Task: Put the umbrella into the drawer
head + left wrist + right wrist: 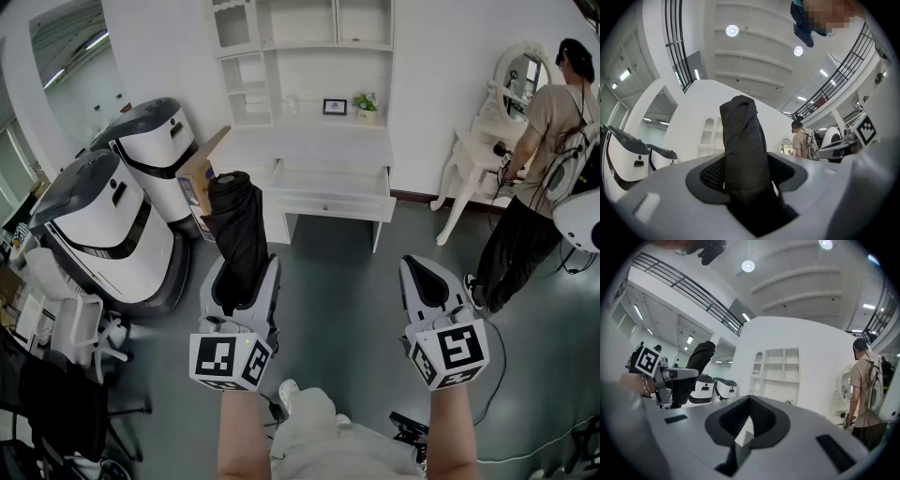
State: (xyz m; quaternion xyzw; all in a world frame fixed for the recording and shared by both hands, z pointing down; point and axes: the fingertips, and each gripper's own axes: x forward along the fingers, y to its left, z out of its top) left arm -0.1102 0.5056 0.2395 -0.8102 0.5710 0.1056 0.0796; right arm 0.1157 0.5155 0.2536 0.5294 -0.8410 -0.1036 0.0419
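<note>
Umbrella (239, 230), folded and black, stands clamped in our left gripper (246, 272); jaws of our right gripper (424, 270) sit together.

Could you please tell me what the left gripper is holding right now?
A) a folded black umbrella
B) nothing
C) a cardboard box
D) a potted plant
A: the folded black umbrella stands clamped between the jaws of the left gripper.

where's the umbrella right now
In the head view, left of centre: the umbrella stands clamped in the left gripper, short of the open drawer.
</note>
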